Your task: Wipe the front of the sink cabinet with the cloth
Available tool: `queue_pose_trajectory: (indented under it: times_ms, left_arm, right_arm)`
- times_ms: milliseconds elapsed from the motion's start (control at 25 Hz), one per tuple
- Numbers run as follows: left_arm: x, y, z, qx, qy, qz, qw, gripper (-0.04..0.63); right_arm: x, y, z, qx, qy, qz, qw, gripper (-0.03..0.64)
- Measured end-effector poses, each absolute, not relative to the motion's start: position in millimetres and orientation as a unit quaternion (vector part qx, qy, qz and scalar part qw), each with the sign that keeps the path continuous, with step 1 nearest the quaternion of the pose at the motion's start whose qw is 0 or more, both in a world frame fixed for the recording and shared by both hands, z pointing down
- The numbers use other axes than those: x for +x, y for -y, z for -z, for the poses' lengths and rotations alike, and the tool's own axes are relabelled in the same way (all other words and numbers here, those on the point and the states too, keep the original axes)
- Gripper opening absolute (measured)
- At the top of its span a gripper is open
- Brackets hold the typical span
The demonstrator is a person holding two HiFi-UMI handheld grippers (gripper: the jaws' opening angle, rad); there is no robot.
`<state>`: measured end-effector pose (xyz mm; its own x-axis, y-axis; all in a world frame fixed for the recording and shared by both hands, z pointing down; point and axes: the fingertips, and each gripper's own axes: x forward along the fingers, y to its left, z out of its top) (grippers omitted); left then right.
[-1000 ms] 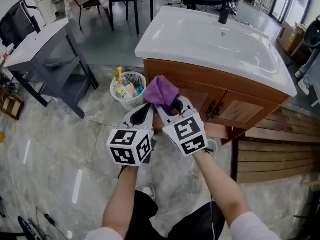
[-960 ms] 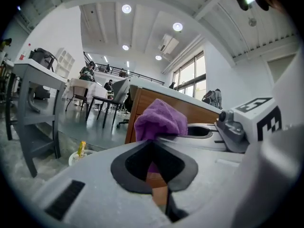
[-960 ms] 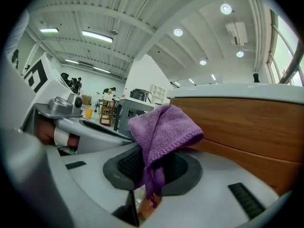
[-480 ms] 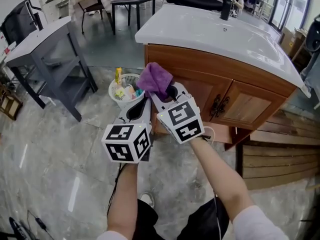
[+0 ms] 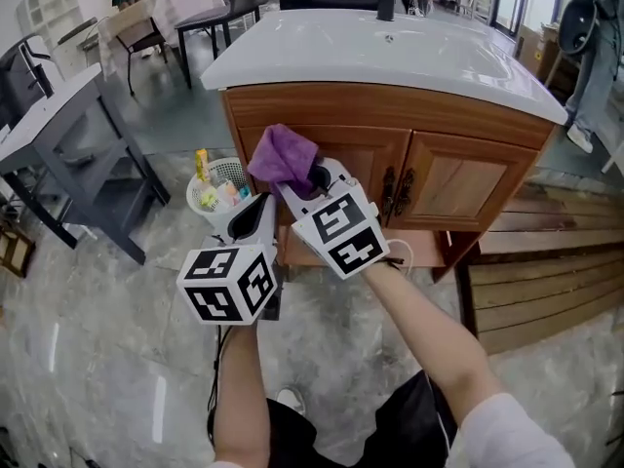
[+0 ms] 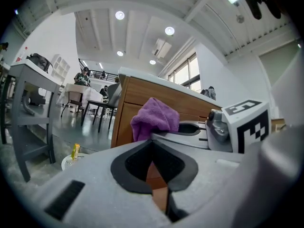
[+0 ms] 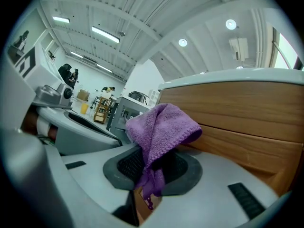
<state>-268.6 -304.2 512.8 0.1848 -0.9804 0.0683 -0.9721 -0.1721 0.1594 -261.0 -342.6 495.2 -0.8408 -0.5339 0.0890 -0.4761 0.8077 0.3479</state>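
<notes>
The right tongs (image 7: 151, 175) pinch a bunched purple terry cloth (image 7: 161, 127), held near the left door of the wooden sink cabinet (image 5: 458, 178). The left tongs (image 6: 154, 167) are pressed together on nothing. Wiping looks not yet begun, and the whole front is left to do.

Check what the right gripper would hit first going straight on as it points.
Probably the sink cabinet front, led by the purple cloth clamped in the right gripper; depth is unclear.
</notes>
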Motion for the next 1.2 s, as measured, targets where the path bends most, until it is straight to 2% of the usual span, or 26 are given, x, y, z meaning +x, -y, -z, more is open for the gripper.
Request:
queue_pose_trajectory:
  times_ms: [720, 1200]
  left_arm:
    - [-200.1, 323.4, -518.4, 0.801, 0.591, 0.03, 0.085, 0.006]
    - [-143.0, 338.5, -532.3, 0.833, 0.547, 0.009, 0.081, 0.006]
  right_arm:
    - [-152.3, 363.5, -482.8, 0.343, 0.926, 0.146, 0.064, 0.077]
    - [-70.2, 379.5, -479.4, 0.406, 0.9, 0.143, 0.074, 0.077]
